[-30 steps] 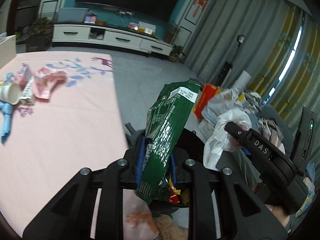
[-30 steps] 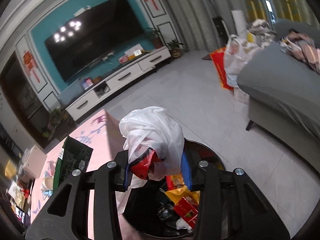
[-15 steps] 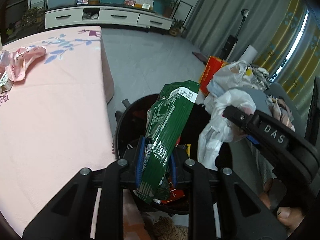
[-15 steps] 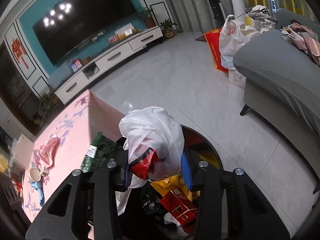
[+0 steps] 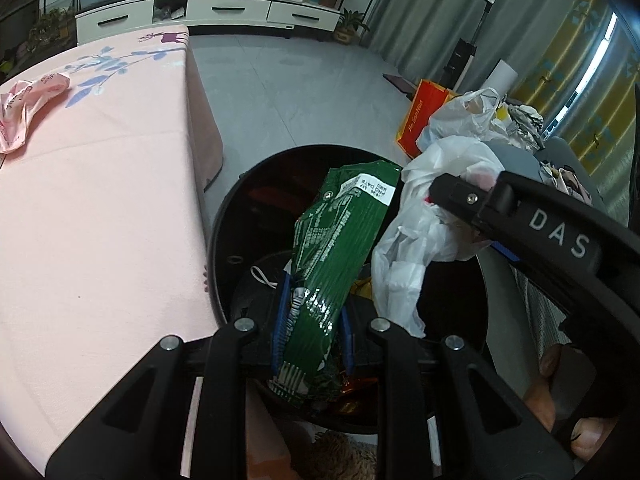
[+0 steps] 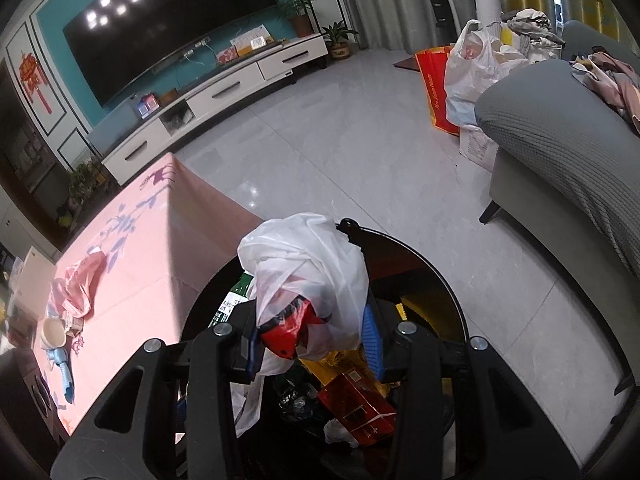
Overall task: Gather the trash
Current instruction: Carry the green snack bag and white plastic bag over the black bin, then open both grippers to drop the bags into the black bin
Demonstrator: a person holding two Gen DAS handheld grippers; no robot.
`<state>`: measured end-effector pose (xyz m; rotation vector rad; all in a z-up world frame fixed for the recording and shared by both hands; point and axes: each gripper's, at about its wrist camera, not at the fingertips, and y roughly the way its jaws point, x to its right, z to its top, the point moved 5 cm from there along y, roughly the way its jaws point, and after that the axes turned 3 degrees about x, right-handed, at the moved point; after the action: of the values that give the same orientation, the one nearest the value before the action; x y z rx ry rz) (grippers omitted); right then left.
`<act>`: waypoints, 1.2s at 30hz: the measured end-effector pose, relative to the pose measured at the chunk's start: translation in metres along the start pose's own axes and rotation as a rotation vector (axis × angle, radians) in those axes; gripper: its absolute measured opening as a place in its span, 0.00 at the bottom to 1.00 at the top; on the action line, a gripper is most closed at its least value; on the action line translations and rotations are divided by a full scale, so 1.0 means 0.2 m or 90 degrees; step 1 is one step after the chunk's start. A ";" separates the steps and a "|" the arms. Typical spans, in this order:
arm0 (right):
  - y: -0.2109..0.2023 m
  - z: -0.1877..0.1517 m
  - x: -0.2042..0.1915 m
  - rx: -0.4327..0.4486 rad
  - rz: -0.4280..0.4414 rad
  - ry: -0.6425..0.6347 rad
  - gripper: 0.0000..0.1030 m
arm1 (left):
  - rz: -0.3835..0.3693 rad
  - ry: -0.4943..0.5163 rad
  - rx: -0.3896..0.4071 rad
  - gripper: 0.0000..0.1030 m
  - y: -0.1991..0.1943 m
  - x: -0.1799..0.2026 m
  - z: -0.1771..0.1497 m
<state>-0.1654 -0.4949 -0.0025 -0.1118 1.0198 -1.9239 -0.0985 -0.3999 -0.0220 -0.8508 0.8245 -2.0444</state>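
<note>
A: Both loads hang over the black bin (image 5: pixel 224 240) — how should the drop go?

B: Judging from here, keep each piece inside the rim, then part the fingers fully so nothing snags on the pads. The left gripper (image 5: pixel 312 328) is clamped narrowly on the green wrapper (image 5: pixel 336 248), which stands up and away beyond its fingertips, its lower end sticking out behind them.

A: And the other?

B: The right gripper (image 6: pixel 312 340) is closed somewhat wider on a white plastic bag (image 6: pixel 308 264) with a red scrap (image 6: pixel 286 336) bunched between the pads; the bag balloons above the fingers. Below them lie a red box (image 6: pixel 356 404) and yellow packaging.

A: More left?

B: Yes — a pink wrapper (image 6: pixel 80 284) and a cup (image 6: pixel 54 332) sit on the pink table (image 5: pixel 100 200), well off to the left of both grippers.
</note>
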 end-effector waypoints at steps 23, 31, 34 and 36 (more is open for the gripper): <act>0.05 -0.02 0.01 -0.025 -0.024 -0.008 0.40 | 0.009 -0.002 -0.021 0.23 0.06 0.01 -0.01; 0.06 -0.02 0.01 -0.029 -0.029 -0.010 0.40 | 0.006 -0.007 -0.024 0.23 0.06 0.01 0.00; 0.06 -0.02 0.02 -0.028 -0.030 -0.008 0.40 | 0.012 -0.002 -0.025 0.23 0.07 0.01 0.00; 0.06 -0.02 0.01 -0.030 -0.032 -0.007 0.40 | 0.015 0.001 -0.027 0.23 0.08 0.02 0.00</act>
<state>-0.1604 -0.4973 -0.0148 -0.1759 1.0637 -1.9429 -0.0947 -0.4102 -0.0330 -0.8595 0.8780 -2.0135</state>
